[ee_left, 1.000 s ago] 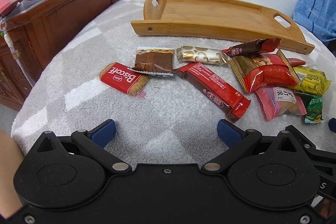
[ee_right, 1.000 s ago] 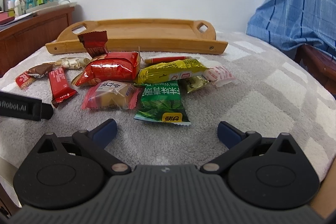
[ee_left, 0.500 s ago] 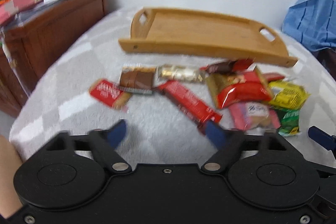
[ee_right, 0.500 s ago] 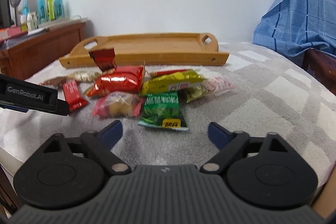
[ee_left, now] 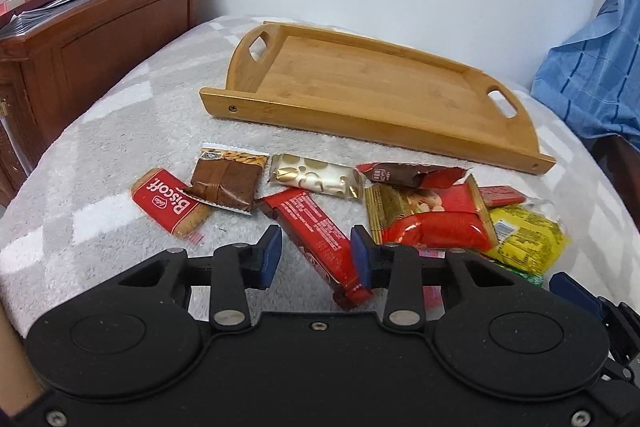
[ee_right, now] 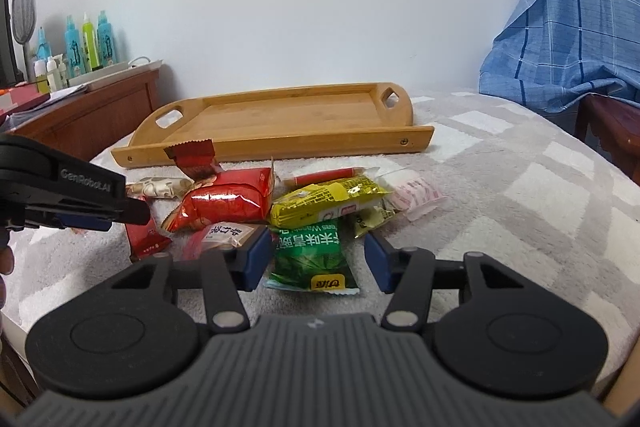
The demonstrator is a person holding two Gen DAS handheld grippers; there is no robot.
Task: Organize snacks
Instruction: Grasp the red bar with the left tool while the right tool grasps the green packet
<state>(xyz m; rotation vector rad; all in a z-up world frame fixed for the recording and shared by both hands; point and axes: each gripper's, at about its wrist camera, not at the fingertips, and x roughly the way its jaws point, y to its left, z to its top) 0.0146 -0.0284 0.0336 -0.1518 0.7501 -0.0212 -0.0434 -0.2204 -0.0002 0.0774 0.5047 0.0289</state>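
We hold the left hand-held gripper (ee_left: 316,255) with jaws apart around the red bar (ee_left: 320,239), and the right hand-held gripper (ee_right: 316,259) apart around the green packet (ee_right: 310,255). Both snacks lie in front of the wooden tray (ee_left: 400,95), unclamped.

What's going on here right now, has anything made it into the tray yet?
Not yet. The wooden tray holds nothing, and the snacks lie in a heap on the grey blanket in front of it. The left hand-held gripper is open, its fingers either side of the long red bar. The right hand-held gripper is open too, straddling the green packet. Neither is gripped.
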